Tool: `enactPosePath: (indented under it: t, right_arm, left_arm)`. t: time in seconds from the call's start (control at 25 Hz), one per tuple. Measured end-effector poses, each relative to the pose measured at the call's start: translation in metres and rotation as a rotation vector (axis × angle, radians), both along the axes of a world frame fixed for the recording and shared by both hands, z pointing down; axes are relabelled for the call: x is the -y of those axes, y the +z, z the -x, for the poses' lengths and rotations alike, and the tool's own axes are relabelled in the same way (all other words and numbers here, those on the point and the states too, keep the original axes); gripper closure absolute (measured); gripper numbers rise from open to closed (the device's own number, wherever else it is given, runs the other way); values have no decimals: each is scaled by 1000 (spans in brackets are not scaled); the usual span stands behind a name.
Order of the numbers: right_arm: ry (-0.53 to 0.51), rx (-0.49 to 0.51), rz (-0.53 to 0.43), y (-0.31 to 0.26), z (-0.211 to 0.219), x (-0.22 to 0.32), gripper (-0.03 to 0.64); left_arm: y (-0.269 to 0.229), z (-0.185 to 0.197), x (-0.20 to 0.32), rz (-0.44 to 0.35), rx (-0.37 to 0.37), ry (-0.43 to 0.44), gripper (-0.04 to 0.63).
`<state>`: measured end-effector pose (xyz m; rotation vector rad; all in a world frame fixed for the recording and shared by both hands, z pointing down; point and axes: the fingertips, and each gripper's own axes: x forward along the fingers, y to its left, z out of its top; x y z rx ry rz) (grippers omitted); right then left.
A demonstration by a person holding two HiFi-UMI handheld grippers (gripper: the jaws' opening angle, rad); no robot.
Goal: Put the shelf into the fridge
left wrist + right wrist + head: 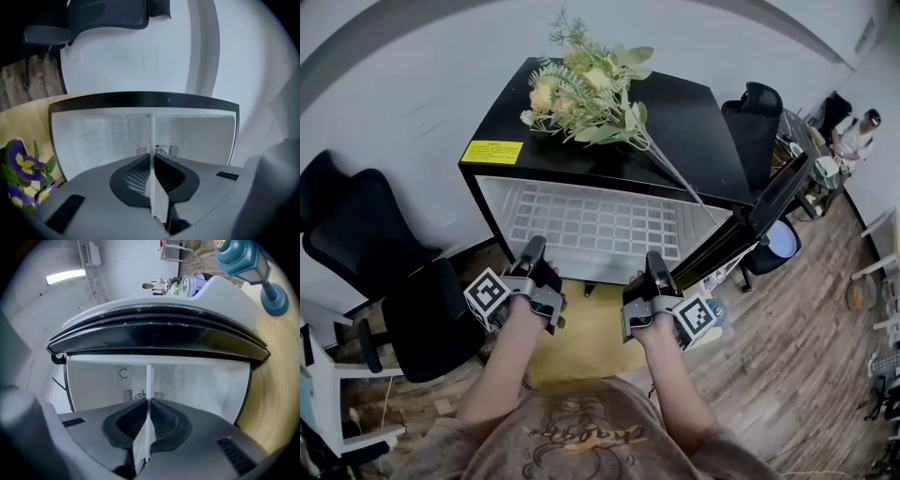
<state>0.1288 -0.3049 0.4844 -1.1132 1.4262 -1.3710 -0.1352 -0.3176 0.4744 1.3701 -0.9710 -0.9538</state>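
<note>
A small black fridge (698, 122) stands open before me, its white inside facing me. The white wire-grid shelf (600, 220) lies level inside it, its front edge toward me. My left gripper (534, 251) is shut on the left part of that edge and my right gripper (656, 264) on the right part. In the left gripper view the shelf (152, 136) shows edge-on as a thin white strip clamped by the gripper (151, 180). The right gripper view gives the same sight: shelf (149, 380) pinched by the gripper (149, 423), the fridge's back wall (201, 385) beyond.
A bouquet of flowers (586, 94) lies on the fridge top. The fridge door (769, 202) hangs open to the right. A black office chair (375, 262) stands at the left, another chair (755, 117) behind right. A yellow mat (581, 342) covers the floor below. A person (858, 136) sits far right.
</note>
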Motion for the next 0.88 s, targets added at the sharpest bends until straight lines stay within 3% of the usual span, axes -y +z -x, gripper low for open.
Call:
enactPosePath:
  t: [0.88]
  right_arm:
    - [2, 0, 15, 2, -1, 37, 594]
  left_arm:
    - [1, -1, 36, 2, -2, -18, 548]
